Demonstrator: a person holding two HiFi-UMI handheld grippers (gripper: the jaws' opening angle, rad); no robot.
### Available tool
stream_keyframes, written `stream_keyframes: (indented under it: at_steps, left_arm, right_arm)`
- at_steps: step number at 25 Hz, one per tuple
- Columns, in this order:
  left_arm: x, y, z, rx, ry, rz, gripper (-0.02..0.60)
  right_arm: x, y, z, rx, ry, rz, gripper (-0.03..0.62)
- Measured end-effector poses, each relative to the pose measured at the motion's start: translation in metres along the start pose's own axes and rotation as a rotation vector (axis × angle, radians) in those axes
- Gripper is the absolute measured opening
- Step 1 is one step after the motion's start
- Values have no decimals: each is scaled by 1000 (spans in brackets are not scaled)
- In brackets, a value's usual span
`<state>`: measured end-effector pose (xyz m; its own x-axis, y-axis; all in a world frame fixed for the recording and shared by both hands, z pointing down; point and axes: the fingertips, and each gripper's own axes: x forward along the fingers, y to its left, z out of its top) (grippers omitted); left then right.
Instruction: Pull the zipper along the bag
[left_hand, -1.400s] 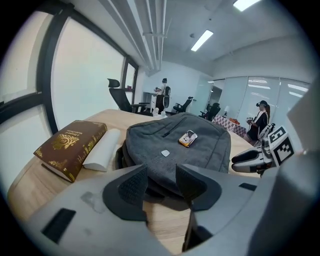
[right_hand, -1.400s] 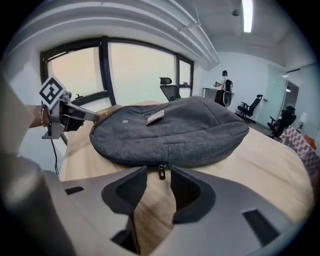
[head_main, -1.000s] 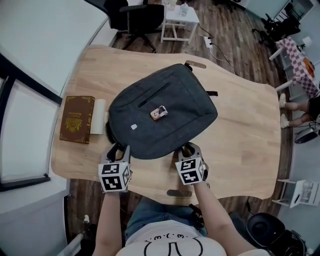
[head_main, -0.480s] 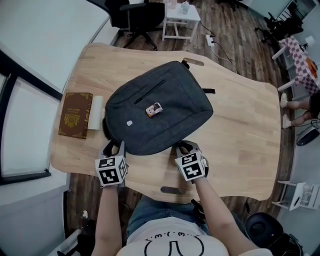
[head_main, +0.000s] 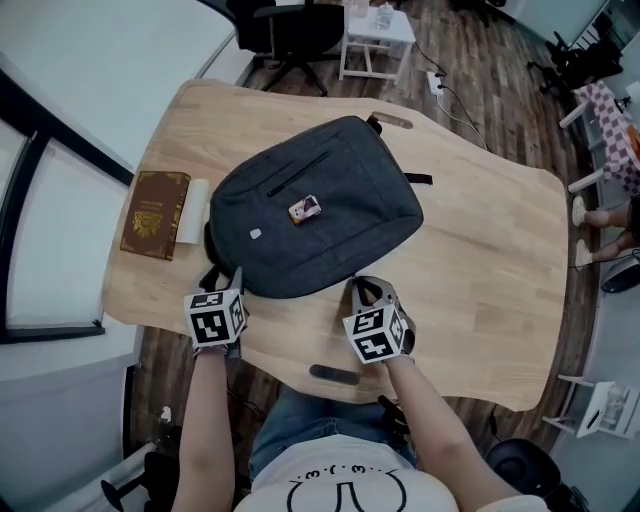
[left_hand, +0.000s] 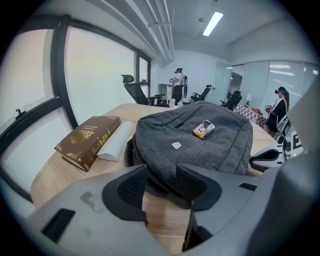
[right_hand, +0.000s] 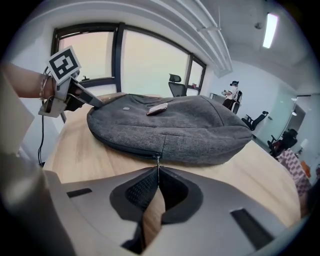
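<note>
Your right tongs (right_hand: 158, 181) had just been closing and were pressed together on the small metal zipper pull (right_hand: 158, 161). The pull hung from the dark zip line along the near side of the dark grey fabric backpack (head_main: 320, 205). The backpack lay flat on the pale wooden counter (head_main: 490, 270), front panel up, with a small orange-and-white object (head_main: 305, 208) on top near its middle. As you looked down, the pull sat at the backpack's near edge, right of its middle.

Your left tongs (left_hand: 162, 184) were spread, with the pads apart and pressing on nothing. Their tips stood right at the backpack's near-left corner, where dark straps showed under the fabric, and bare counter showed between the pads.

Left of the backpack, a brown hardcover book with gold print (head_main: 155, 213) lay flat. A white roll (head_main: 190, 212) lay against the side of the book that faced the backpack. Both your forearms reached in over the counter's near edge.
</note>
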<state>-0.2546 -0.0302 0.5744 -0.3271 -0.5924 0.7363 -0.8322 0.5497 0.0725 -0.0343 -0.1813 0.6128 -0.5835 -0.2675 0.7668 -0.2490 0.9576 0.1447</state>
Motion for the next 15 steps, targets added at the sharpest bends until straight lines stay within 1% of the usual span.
stream_keyframes:
  at_steps: [2, 4, 7, 8, 10, 12, 15]
  left_arm:
    - [2, -1, 0, 5, 15, 8, 163]
    - [4, -1, -3, -19, 46, -1, 162]
    - [9, -1, -7, -108, 105, -54, 161]
    - [11, -2, -8, -139, 118, -74, 140]
    - [13, -1, -9, -193, 138, -102, 128]
    - [14, 0, -13, -277, 145, -109, 115]
    - [14, 3, -19, -463, 122, -86, 99]
  right_arm:
    - [2, 2, 0, -6, -4, 26, 58]
    - [3, 4, -1, -8, -1, 58, 57]
    - [1, 8, 0, -13, 0, 87, 57]
    - [1, 8, 1, -11, -1, 90, 57]
    - [0, 8, 1, 1, -1, 94, 58]
    - [-1, 9, 1, 8, 7, 96, 58]
    - [-5, 9, 2, 25, 22, 92, 58]
